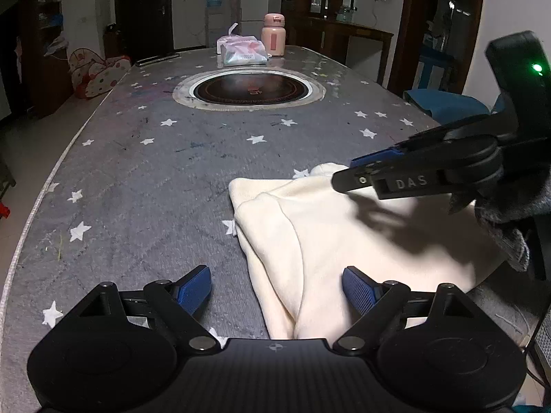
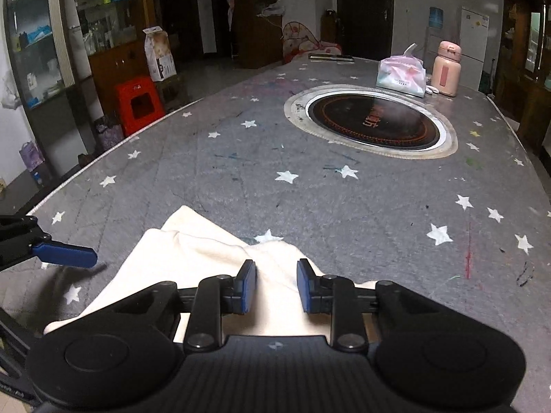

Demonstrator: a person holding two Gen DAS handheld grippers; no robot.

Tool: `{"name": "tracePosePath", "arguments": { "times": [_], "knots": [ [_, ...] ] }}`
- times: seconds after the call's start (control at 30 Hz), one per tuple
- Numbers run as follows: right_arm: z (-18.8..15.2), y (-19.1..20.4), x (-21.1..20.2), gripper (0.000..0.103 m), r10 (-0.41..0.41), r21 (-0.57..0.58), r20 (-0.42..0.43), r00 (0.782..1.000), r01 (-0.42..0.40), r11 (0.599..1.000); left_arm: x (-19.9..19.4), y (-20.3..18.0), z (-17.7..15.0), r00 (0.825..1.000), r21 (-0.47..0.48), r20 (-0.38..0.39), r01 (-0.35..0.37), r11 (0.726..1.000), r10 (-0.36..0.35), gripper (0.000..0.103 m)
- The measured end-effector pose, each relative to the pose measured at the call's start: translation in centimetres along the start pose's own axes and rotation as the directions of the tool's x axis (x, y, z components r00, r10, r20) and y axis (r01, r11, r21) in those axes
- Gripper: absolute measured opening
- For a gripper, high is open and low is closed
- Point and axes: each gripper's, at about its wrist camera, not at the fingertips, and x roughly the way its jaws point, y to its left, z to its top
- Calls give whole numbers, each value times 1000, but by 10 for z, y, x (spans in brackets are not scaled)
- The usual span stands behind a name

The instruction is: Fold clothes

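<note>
A cream garment (image 1: 344,234) lies partly folded on the near right part of the grey star-patterned table (image 1: 155,172). My left gripper (image 1: 275,275) is open wide and straddles the garment's near left edge, with one pad over bare table and the other over cloth. My right gripper (image 1: 347,172) hovers over the garment's far corner, held by a gloved hand. In the right wrist view its blue pads stand a narrow gap apart (image 2: 277,275) above the cream cloth (image 2: 193,258), not pinching it. One blue finger of the left gripper (image 2: 65,254) shows at that view's left edge.
A round induction cooktop (image 1: 250,89) is set into the table's middle. Behind it stand a pink bottle (image 1: 273,34) and a plastic bag (image 1: 242,50). A blue chair (image 1: 444,105) is at the table's right side. A red stool (image 2: 139,103) stands on the floor beyond the left edge.
</note>
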Motion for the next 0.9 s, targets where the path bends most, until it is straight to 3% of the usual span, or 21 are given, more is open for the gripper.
{"name": "tracePosePath", "arguments": {
  "times": [0.1, 0.2, 0.3, 0.47, 0.77, 0.9],
  "knots": [
    [-1, 2, -7, 30, -9, -7, 10, 1000, 9, 1000, -2, 1, 2, 1000, -12, 9, -9, 1000, 9, 86],
    [-3, 5, -16, 51, -13, -17, 26, 1000, 14, 1000, -4, 5, 3, 1000, -39, 10, -15, 999, 15, 86],
    [-8, 8, -28, 66, -16, -28, 45, 999, 18, 999, -6, 8, 2, 1000, -52, 10, -27, 998, 28, 87],
    [-18, 14, -44, 81, -27, -41, 65, 997, 30, 999, -12, 9, 0, 998, -56, 26, -60, 997, 61, 95],
    [-37, 26, -64, 103, -82, -53, 104, 991, 87, 995, -22, 8, -1, 994, -54, 54, -89, 995, 92, 103],
    [-44, 32, -72, 103, -128, -65, 133, 983, 138, 988, -25, 9, -2, 994, -67, 57, -95, 993, 98, 103]
  ]
}}
